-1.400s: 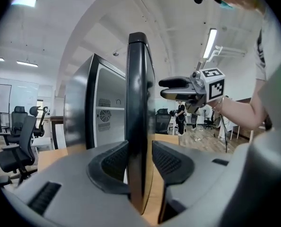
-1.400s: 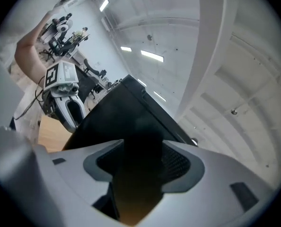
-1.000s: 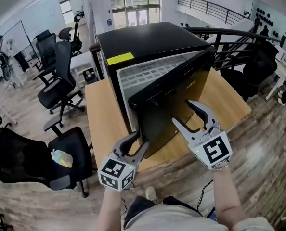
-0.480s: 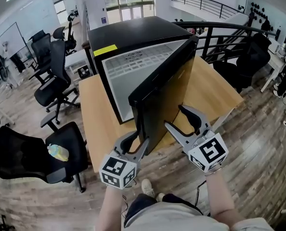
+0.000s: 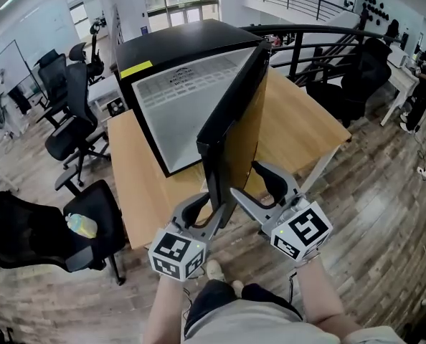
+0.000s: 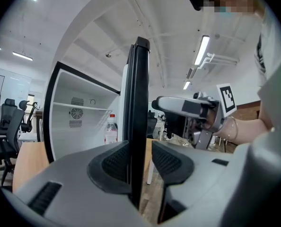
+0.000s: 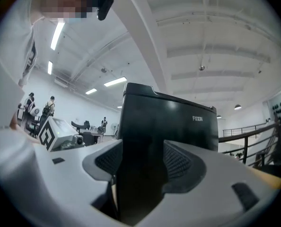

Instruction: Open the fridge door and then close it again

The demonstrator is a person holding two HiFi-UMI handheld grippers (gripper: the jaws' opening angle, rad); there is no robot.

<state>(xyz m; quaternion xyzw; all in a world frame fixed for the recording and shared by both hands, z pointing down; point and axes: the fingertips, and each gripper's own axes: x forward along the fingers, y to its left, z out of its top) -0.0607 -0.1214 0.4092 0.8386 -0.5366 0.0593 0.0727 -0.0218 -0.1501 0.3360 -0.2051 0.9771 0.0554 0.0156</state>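
Head view looks down on a black mini fridge (image 5: 191, 49) standing on a wooden worktop (image 5: 141, 185), with a yellow label (image 5: 136, 69) on its top. The fridge door (image 5: 231, 99) hangs wide open, swung out until its free edge points back at the person, and the white inside is laid bare. The left gripper (image 5: 206, 208) is at that free edge, low down, its jaws closed onto the door with one pad on the inner face and one on the outer. Its own view shows the same thing, the door standing edge-on between the ribbed pads. To the left of the door in that view are a white shelf (image 6: 83, 109) and a clear bottle with a red cap (image 6: 111, 129) inside the fridge.

The right gripper (image 5: 244, 178) sits just beside the door's outer face, apart from the left one. Its jaws are spread and have just been opening. In the right gripper view the glossy black front with its FUXIN lettering (image 7: 201, 118) fills the gap, but the pads pinch nothing.

A black office chair (image 5: 48, 228) stands left of the worktop, and a dark railing (image 5: 320, 38) runs behind the fridge.
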